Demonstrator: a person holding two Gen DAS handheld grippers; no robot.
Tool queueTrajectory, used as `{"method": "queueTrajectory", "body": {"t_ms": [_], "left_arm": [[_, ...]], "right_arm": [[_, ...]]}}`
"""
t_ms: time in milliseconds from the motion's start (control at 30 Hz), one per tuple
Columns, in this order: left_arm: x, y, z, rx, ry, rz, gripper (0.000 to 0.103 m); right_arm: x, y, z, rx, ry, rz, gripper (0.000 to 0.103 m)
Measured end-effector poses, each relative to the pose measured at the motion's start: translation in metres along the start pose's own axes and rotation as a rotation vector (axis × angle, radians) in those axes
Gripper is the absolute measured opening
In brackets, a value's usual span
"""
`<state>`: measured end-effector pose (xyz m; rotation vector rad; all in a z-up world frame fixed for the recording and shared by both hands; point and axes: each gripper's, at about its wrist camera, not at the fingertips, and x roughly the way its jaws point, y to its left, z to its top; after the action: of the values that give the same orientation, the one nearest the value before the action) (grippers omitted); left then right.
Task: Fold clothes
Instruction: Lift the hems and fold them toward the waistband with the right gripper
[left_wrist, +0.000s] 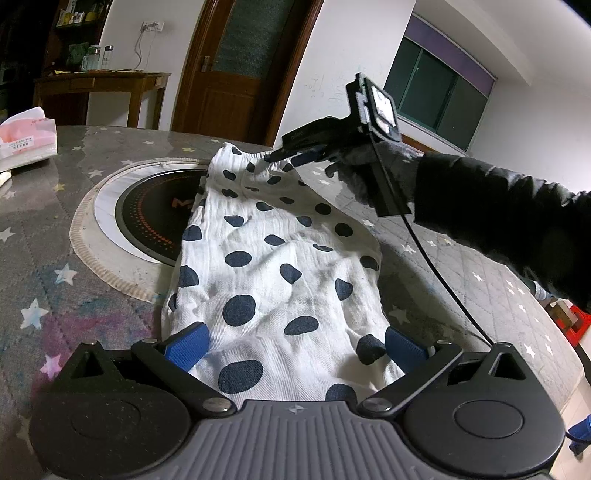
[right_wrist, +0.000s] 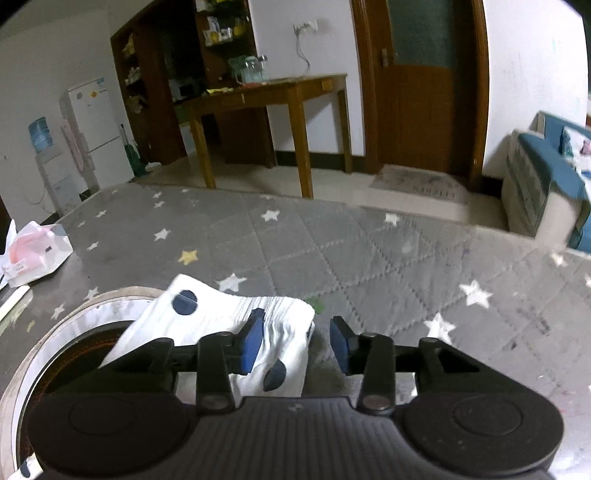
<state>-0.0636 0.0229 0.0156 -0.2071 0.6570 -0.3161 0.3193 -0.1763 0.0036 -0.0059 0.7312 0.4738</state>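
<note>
A white garment with dark blue dots (left_wrist: 280, 254) lies lengthwise on the grey star-patterned table cover (left_wrist: 55, 295), partly over a round black cooktop (left_wrist: 155, 218). My left gripper (left_wrist: 295, 349) is open, its blue pads wide apart over the garment's near end. My right gripper (left_wrist: 291, 157) is at the far elastic waistband; in the right wrist view it (right_wrist: 295, 341) is open, with the waistband corner (right_wrist: 280, 317) lying under and between its blue pads (right_wrist: 251, 343).
A pink tissue pack (left_wrist: 27, 136) sits at the table's far left. A wooden side table (right_wrist: 266, 96) with jars, a door (right_wrist: 421, 85), a fridge and a sofa (right_wrist: 546, 181) stand beyond the table. A black cable (left_wrist: 436, 266) hangs from the right gripper.
</note>
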Motion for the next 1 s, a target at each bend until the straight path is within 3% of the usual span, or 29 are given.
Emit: {"method": "queueTrajectory", "body": {"t_ms": [200,233,367,667,1000], "left_arm": [[0.001,-0.001,0.0,0.009,0.006,0.007,0.103],[0.001,-0.002,0.0,0.011,0.007,0.008,0.103],[0.001,-0.003,0.001,0.015,0.012,0.01,0.103],[-0.013,-0.001,0.008,-0.015,-0.002,0.016,0.103],[-0.047,0.014,-0.001,-0.075,-0.006,0.161,0.103]], "right_arm": [[0.007,-0.002,-0.007,0.015,-0.014,0.04,0.038],[0.007,-0.001,-0.007,0.021,-0.014,0.049,0.028],[0.002,-0.002,-0.007,0.056,-0.02,0.08,0.013],[-0.055,0.016,-0.001,0.059,-0.126,0.149,0.011],[-0.138,0.054,-0.019,0.011,-0.165,0.252,0.011]]}}
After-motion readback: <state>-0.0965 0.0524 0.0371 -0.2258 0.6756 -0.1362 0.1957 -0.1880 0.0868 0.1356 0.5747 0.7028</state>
